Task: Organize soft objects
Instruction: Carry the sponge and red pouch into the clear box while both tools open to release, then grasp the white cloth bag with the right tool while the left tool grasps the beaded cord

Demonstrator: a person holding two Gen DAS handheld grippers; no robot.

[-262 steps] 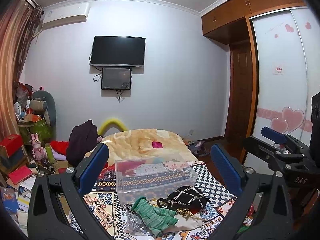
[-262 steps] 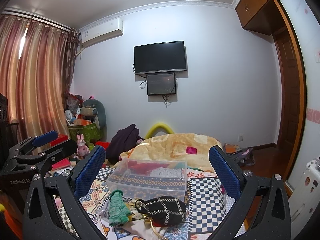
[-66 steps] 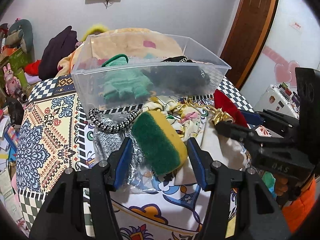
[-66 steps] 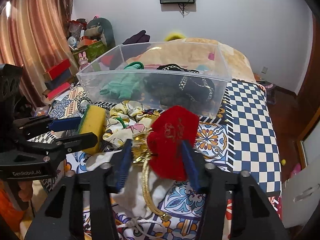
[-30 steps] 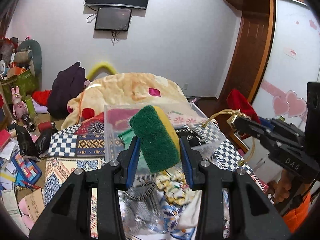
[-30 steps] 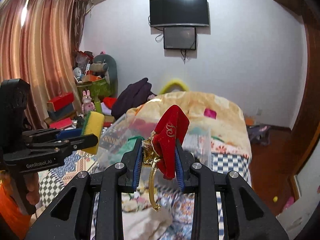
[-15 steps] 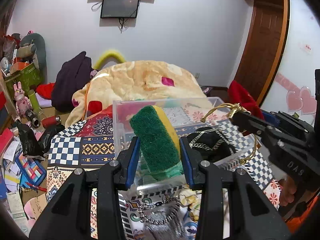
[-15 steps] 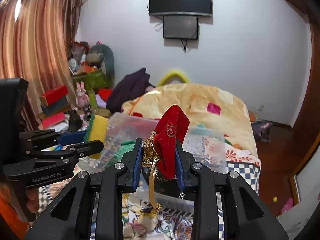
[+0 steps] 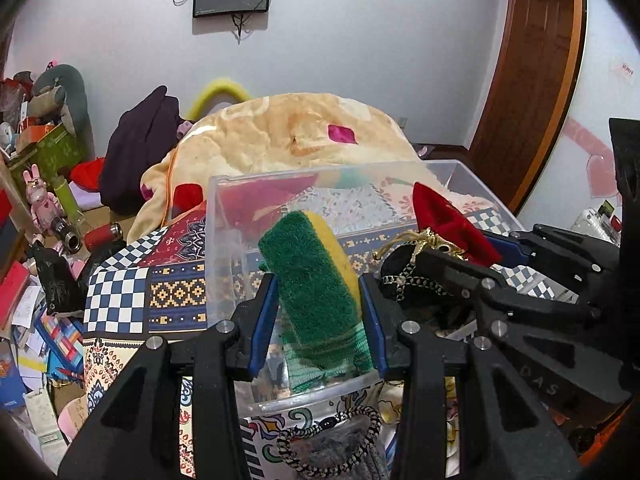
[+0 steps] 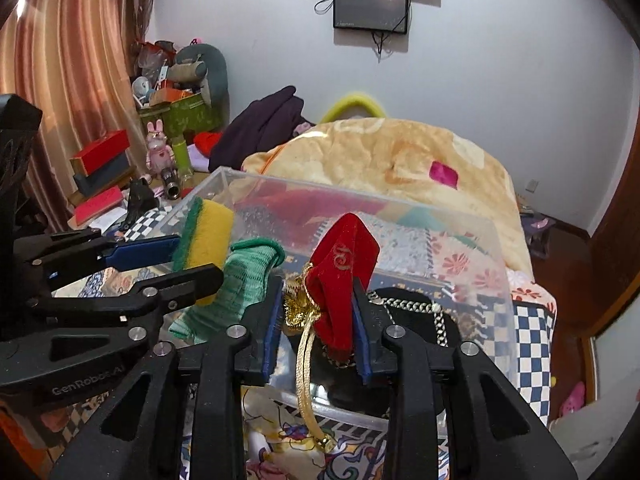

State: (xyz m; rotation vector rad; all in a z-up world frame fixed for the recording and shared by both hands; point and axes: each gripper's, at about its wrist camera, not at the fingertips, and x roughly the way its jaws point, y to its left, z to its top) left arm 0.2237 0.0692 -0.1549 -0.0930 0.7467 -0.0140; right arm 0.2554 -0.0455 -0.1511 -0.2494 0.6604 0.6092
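Observation:
My left gripper [image 9: 318,290] is shut on a green and yellow sponge [image 9: 312,280] and holds it above the near left part of a clear plastic bin [image 9: 224,216]. My right gripper [image 10: 318,308] is shut on a red velvet pouch [image 10: 344,276] with a gold cord [image 10: 306,368], above the bin's near wall [image 10: 400,208]. A green knit glove [image 10: 236,284] and a black chain-trimmed bag [image 10: 416,316] lie in the bin. The sponge [image 10: 206,232] and pouch [image 9: 448,224] also show in the other views.
The bin stands on a patterned bed cover [image 9: 120,292]. A yellow blanket heap [image 9: 304,136] lies behind it. A grey pouch with a braided cord [image 9: 340,448] lies in front of the bin. Clutter and boxes [image 10: 100,168] fill the floor at left.
Both grippers have moved forward and lower over the bin, still holding the sponge and the red pouch. The bin now looks closer and larger.

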